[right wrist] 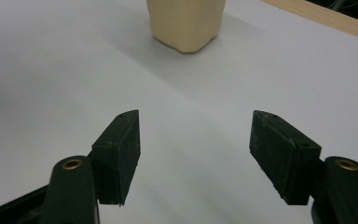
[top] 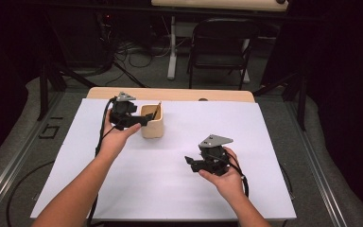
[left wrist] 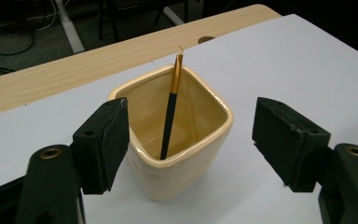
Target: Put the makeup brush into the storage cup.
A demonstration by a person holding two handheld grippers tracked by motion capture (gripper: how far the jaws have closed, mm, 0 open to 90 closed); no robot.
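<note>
Your left tongs [top: 144, 119] sit right at the cup [top: 152, 122], up at about eleven o'clock on the white table [top: 179, 189], and in the left gripper view the cup [left wrist: 177, 140] stands between the two black pads [left wrist: 105, 144]. The near pad looks just beside the wall, the far one stands clear, so the jaws are wide and nothing is gripped. The brush [left wrist: 170, 116] leans upright inside the cup, tip poking past the rim at twelve o'clock. Your right tongs [top: 192, 163] hover low at five o'clock, well apart from the cup, jaws wide over bare sheet with nothing between them; the cup [right wrist: 186, 23] sits far ahead in the right gripper view. This reads as the let-go step at the cup, brush already in. Next you'd want to back the left tongs straight off without nudging the wall, since the cup could tip.
</note>
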